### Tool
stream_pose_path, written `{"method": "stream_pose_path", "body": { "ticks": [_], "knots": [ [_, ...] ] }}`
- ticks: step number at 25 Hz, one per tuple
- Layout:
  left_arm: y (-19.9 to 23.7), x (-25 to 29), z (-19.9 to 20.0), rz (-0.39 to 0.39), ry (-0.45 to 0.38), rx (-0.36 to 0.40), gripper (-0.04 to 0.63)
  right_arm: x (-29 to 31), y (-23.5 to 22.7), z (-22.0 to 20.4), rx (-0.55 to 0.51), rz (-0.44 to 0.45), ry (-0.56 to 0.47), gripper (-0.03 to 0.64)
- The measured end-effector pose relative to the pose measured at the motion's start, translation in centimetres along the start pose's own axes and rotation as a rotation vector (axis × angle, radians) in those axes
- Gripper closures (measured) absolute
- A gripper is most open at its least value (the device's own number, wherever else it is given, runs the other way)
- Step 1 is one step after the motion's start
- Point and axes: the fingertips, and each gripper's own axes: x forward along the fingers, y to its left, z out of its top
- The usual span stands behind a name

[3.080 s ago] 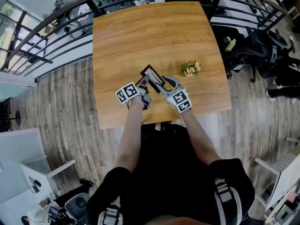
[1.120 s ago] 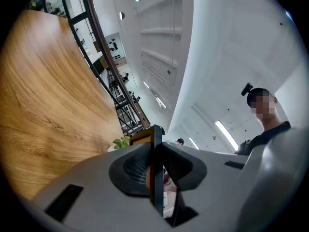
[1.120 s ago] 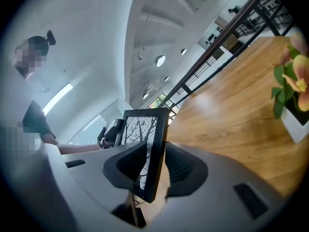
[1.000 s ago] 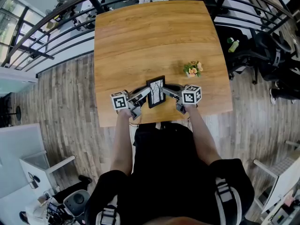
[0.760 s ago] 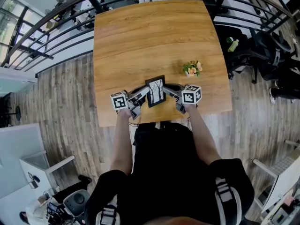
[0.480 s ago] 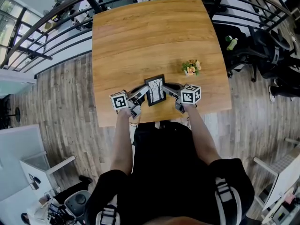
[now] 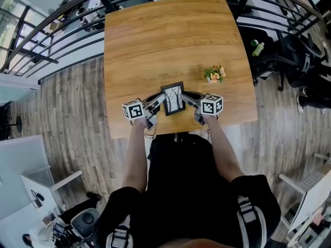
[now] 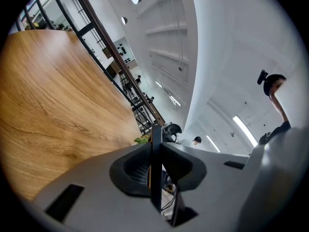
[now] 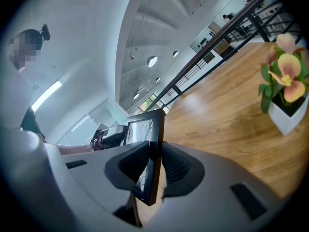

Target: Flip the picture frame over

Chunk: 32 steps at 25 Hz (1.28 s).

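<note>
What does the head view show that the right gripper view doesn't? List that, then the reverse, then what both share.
Head view only: the right tool's marker cube, the table's near edge, the floor.
Right gripper view only: up close, the right tool's jaws, which have just been closing, pressed on the frame's edge; also the ceiling lights.
Both: the frame with its picture side showing, the plant and the table.
</note>
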Motion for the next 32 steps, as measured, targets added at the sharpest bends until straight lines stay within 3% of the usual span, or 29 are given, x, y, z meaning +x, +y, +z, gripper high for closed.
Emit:
{"method": "stream_pose_path", "body": {
  "ticks": [8,32],
  "knots": [
    [2.3,-2.3,0.4,0.022,0.012,-0.015,0.514,2.1,0.9,-0.9,0.014,-0.048,-0.007,0.525],
    [8.2,-4.5,-0.4,0.108,0.152,-0.015,0.514,5.9,-0.1,-4.2,0.032,-0.247,-0.025,0.526]
  ]
}}
